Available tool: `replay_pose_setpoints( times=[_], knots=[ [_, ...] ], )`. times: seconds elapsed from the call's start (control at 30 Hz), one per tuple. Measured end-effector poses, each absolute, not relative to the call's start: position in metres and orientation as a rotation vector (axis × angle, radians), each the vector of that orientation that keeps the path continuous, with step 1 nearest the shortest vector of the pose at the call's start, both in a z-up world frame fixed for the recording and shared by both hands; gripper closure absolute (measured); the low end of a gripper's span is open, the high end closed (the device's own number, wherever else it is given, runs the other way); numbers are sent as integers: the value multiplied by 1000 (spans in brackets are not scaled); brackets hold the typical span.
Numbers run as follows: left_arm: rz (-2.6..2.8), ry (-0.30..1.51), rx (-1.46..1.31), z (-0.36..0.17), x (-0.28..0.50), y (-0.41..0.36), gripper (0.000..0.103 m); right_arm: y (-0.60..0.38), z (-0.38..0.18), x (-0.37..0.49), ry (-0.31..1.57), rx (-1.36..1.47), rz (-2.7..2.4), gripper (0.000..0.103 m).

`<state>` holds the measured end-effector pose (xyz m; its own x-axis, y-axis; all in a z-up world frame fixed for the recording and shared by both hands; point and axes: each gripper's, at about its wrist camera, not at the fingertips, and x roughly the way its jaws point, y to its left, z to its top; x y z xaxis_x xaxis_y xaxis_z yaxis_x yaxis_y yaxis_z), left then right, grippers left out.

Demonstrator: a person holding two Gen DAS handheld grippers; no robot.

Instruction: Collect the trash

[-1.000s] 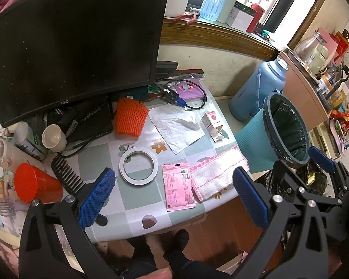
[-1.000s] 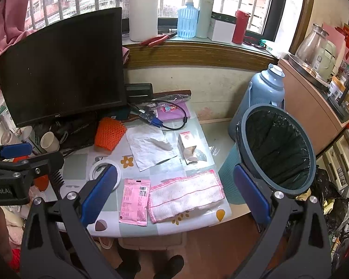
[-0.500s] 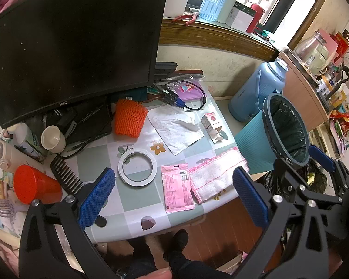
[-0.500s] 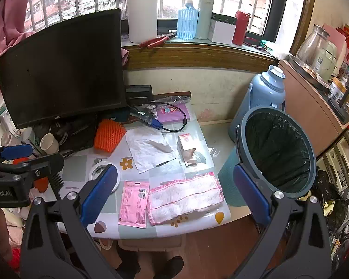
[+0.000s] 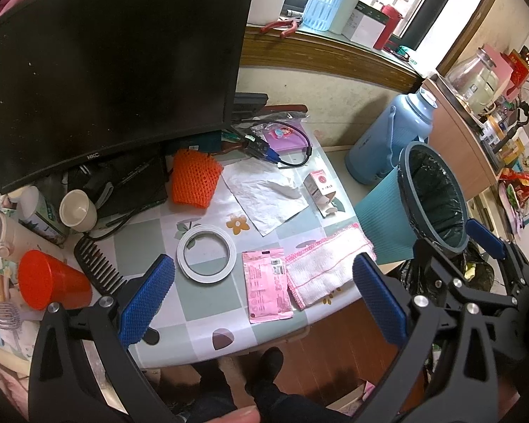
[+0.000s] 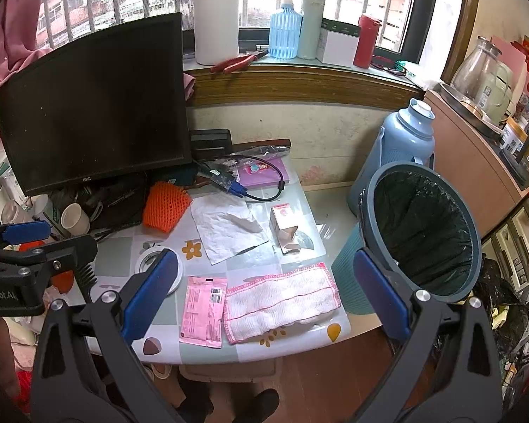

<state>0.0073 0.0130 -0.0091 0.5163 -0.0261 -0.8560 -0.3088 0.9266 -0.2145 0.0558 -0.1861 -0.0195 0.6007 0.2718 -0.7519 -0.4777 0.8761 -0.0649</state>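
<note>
On the checked tablecloth lie a pink packet (image 5: 266, 285) (image 6: 204, 305), a crumpled white paper (image 5: 266, 195) (image 6: 225, 224), a small pink-and-white box (image 5: 320, 190) (image 6: 284, 225) and an orange foam net (image 5: 194, 179) (image 6: 165, 204). A blue-grey bin with a black liner (image 5: 432, 197) (image 6: 421, 231) stands at the table's right edge. My left gripper (image 5: 262, 301) is open and empty, above the table's near edge. My right gripper (image 6: 264, 298) is open and empty, held back over the near edge; it also shows in the left wrist view (image 5: 483, 238).
A black monitor (image 6: 95, 105) fills the back left. A white-and-pink cloth (image 6: 282, 301), a tape ring (image 5: 206, 252), a comb (image 5: 97, 269), a red cup (image 5: 51, 280), a cream cup (image 5: 77, 209), cables (image 6: 250, 185) and a blue thermos (image 6: 395, 155) crowd the area.
Both grippers have drifted slightly back from the table, so the objects look a little smaller. Nothing on the table has moved, and both grippers stay open.
</note>
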Motion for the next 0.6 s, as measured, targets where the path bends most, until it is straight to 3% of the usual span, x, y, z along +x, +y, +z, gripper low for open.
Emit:
replay_pose_setpoints(
  times=[0.6],
  knots=[
    [169,1021,-369,-13,10,14,5,-183,-25,63,856,-253,464,4]
  ],
)
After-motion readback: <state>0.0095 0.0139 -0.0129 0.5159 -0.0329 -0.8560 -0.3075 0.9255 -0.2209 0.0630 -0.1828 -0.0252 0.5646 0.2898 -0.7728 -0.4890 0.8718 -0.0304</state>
